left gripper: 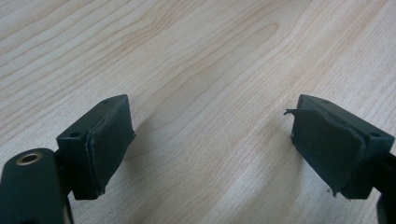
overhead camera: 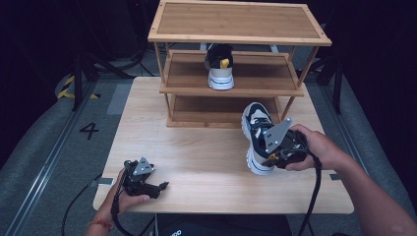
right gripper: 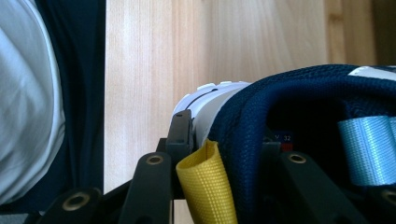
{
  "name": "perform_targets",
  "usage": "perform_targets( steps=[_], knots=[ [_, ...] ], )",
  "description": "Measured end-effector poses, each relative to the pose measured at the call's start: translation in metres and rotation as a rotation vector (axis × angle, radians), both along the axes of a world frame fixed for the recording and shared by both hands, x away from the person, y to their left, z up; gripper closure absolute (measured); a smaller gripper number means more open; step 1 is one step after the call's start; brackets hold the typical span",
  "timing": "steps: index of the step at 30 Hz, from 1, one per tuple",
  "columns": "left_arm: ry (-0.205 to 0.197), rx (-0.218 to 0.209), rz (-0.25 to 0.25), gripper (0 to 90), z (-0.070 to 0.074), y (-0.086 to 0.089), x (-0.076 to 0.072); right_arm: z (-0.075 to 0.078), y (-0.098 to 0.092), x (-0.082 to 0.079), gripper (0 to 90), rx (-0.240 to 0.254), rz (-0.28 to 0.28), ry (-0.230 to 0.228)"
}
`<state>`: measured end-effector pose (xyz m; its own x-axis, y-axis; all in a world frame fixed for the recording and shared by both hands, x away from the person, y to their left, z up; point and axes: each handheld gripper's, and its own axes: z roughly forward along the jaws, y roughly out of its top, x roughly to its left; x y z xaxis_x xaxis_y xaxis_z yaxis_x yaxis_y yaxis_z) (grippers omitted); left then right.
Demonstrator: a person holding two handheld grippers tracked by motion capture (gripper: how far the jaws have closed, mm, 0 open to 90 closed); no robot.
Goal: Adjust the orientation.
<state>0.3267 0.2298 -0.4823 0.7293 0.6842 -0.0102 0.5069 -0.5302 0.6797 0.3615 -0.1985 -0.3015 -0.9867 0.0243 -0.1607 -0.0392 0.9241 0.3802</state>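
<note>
Here the sneaker (overhead camera: pixel 256 137) is held clenched at its heel by the right hand-held gripper (overhead camera: pixel 275 150), at four o'clock on the counter (overhead camera: pixel 196 157), before the shelf (overhead camera: pixel 231 83). The left hand-held gripper (overhead camera: pixel 147 184) is left released at seven o'clock. The shoe could be twisted loose, since only the soft heel collar is gripped.

A light wooden table (overhead camera: pixel 196 157) stands on grey floor (overhead camera: pixel 39 147); at twelve o'clock, a three-tier wooden shelf (overhead camera: pixel 236 22); dark surroundings.

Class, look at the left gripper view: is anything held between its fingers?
No: the left gripper has its fingers wide apart, with bare wooden table between them.
</note>
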Motion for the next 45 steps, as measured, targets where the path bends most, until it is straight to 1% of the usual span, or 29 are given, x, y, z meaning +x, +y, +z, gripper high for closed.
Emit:
perform_targets(
  steps=[3,6,10,11,14,18,19,21,22,24,26,31,33,34,35,36,37,38,39,40,41,42,45],
  knots=[
    [0.000,0.001,-0.001,13.4,0.000,0.000,0.000,0.012,0.003,-0.001,68.5,-0.020,0.022,-0.033],
    [0.000,0.002,-0.001,13.3,0.000,0.000,0.000,0.021,0.007,0.000,68.3,-0.032,0.046,-0.059],
    [0.004,-0.003,-0.001,13.3,0.000,0.000,0.000,0.033,0.012,0.004,68.2,-0.037,0.061,-0.080],
    [0.001,-0.002,0.001,13.3,0.000,0.000,0.000,0.037,0.013,0.005,68.2,-0.048,0.059,-0.094],
    [0.000,-0.002,0.004,13.4,0.000,0.000,0.000,0.045,0.015,0.012,68.0,-0.054,0.053,-0.113],
    [0.004,-0.006,0.004,13.4,0.000,-0.001,0.000,0.056,0.016,0.026,67.9,-0.059,0.028,-0.139],
    [0.003,-0.005,0.004,13.4,0.000,-0.001,0.000,0.058,0.016,0.031,67.8,-0.057,0.021,-0.140],
    [0.003,-0.005,0.004,13.3,0.000,-0.001,0.000,0.060,0.016,0.034,67.8,-0.054,0.015,-0.144],
    [0.003,-0.005,0.004,13.3,0.000,-0.001,0.000,0.062,0.016,0.040,67.8,-0.044,0.011,-0.141],
    [0.003,-0.005,0.004,13.3,0.000,-0.001,0.000,0.066,0.016,0.050,67.7,-0.040,0.003,-0.146],
    [0.005,-0.006,0.002,13.3,0.000,-0.001,0.000,0.069,0.014,0.061,67.5,-0.025,-0.014,-0.140],
    [0.005,-0.011,0.001,13.3,-0.001,-0.001,0.000,0.074,0.012,0.084,67.2,0.002,-0.045,-0.145],
    [-0.001,-0.005,-0.003,13.3,0.000,-0.001,0.001,0.076,0.012,0.091,66.9,0.000,-0.048,-0.138],
    [0.004,-0.010,0.001,13.3,0.000,-0.001,0.001,0.076,0.013,0.097,66.9,0.006,-0.056,-0.129],
    [0.000,-0.004,-0.002,13.3,0.000,-0.001,0.001,0.077,0.014,0.102,66.6,0.004,-0.053,-0.136],
    [-0.001,-0.004,-0.003,13.3,0.000,-0.001,0.001,0.077,0.015,0.107,66.6,-0.006,-0.063,-0.134],
    [-0.001,-0.004,-0.004,13.3,0.000,-0.001,0.001,0.076,0.016,0.111,66.5,-0.006,-0.066,-0.131],
    [-0.001,-0.004,-0.004,13.3,0.000,-0.001,0.001,0.076,0.016,0.111,66.5,-0.006,-0.066,-0.131],
    [-0.001,-0.004,-0.005,13.3,0.000,-0.001,0.001,0.076,0.017,0.115,66.4,-0.006,-0.068,-0.128],
    [-0.002,-0.005,-0.003,13.3,0.000,-0.001,0.002,0.075,0.021,0.125,66.1,-0.015,-0.075,-0.126],
    [0.004,-0.011,0.000,13.3,0.000,-0.001,0.002,0.075,0.022,0.129,65.9,-0.019,-0.078,-0.127],
    [0.005,-0.010,-0.003,13.3,0.000,-0.001,0.002,0.076,0.023,0.132,65.4,-0.007,-0.076,-0.116],
    [0.006,-0.012,-0.006,13.3,-0.001,-0.002,0.002,0.080,0.028,0.140,65.0,0.002,-0.075,-0.115]
  ],
)
